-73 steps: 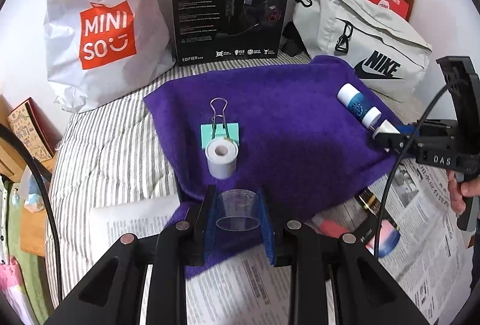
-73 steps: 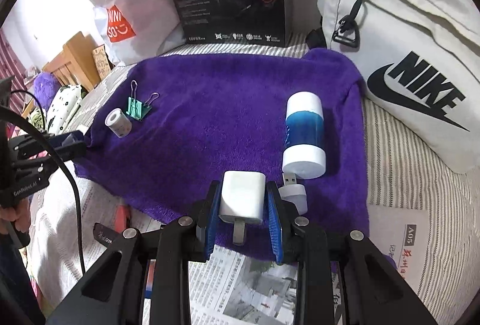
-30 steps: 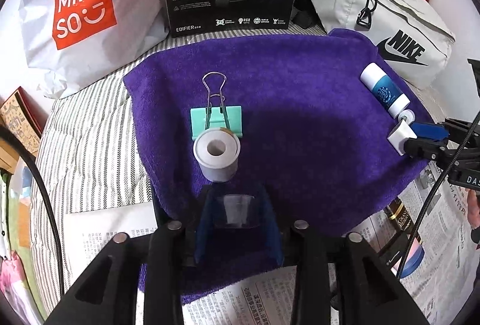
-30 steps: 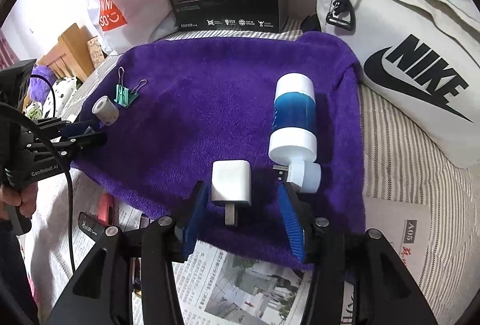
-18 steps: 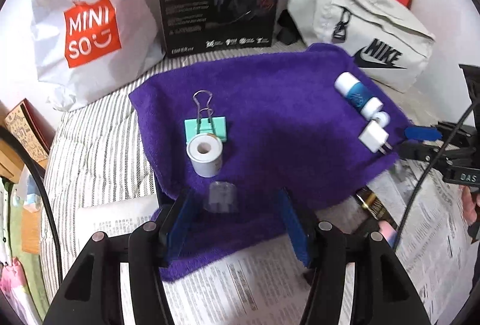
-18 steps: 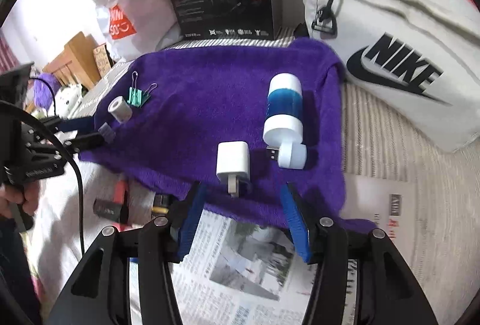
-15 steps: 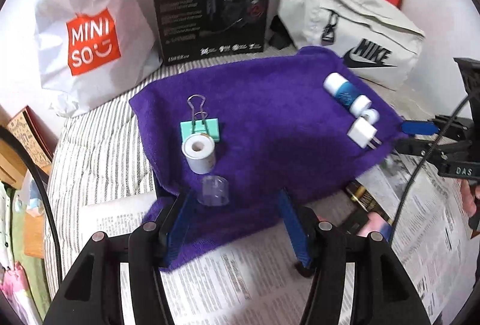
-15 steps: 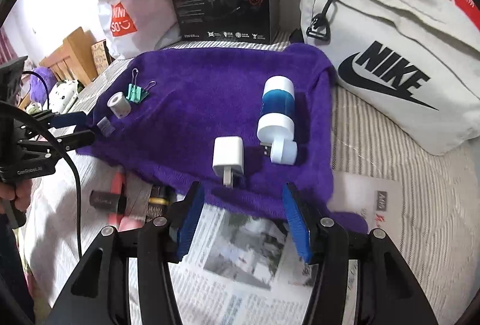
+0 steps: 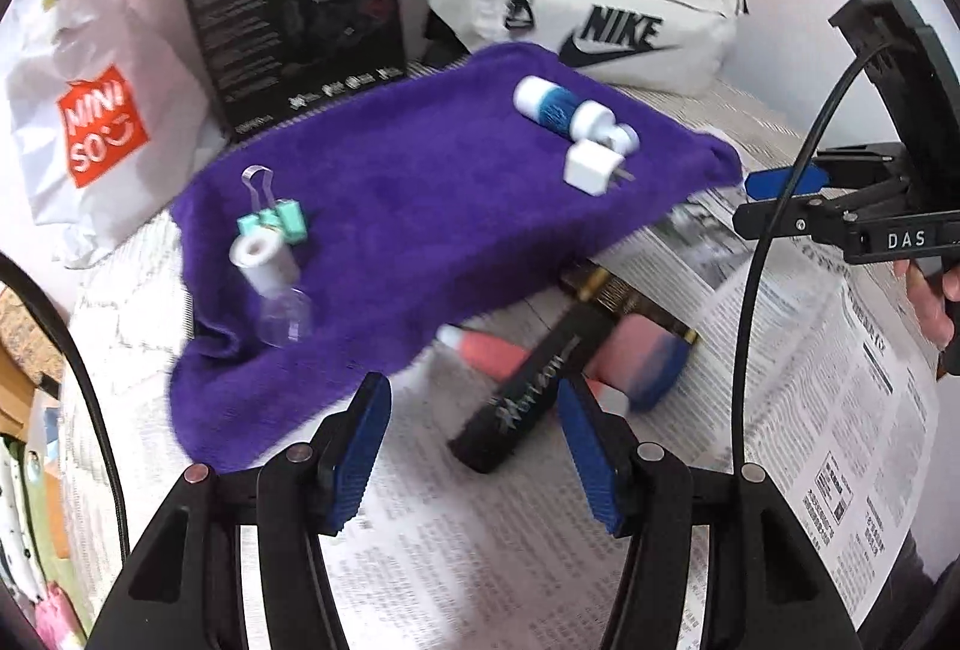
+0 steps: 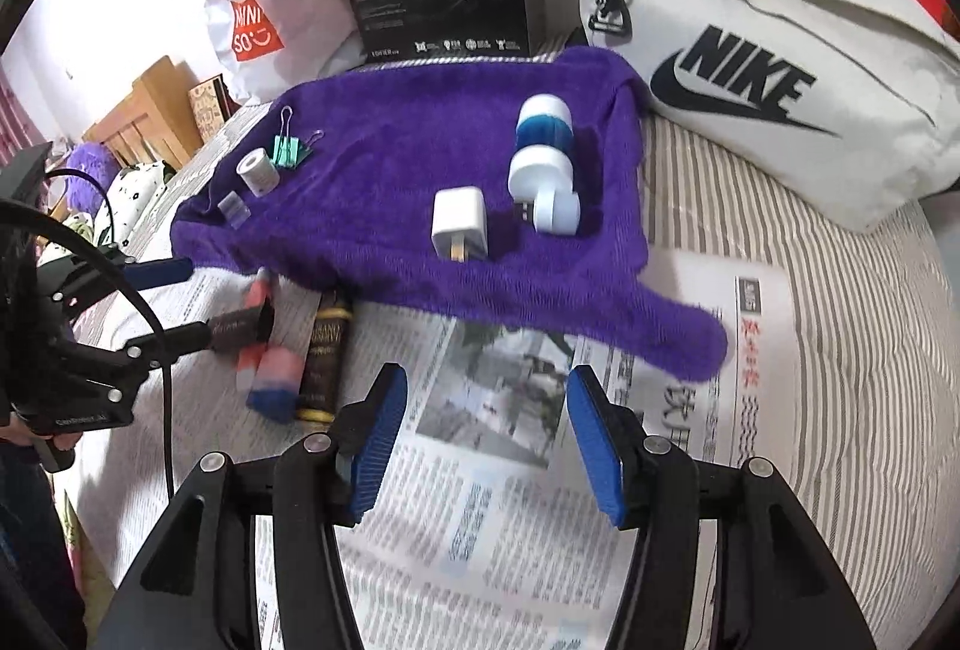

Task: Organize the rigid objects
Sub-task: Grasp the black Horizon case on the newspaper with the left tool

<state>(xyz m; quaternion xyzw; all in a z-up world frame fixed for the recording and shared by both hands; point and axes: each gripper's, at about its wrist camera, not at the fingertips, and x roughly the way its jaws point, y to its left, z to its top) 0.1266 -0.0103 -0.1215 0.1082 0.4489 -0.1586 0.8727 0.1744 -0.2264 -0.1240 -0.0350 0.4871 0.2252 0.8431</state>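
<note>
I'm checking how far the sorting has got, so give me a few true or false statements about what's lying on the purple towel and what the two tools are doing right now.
1. The white charger plug lies on the purple towel. True.
2. The right tool grips the charger plug. False: its jaws are open and empty over the newspaper.
3. The green binder clip sits beside the white tape roll. True.
4. The left tool holds the clear cup. False: it is open, and the cup rests on the towel.
5. The black tube is on the towel. False: it lies on the newspaper.
</note>
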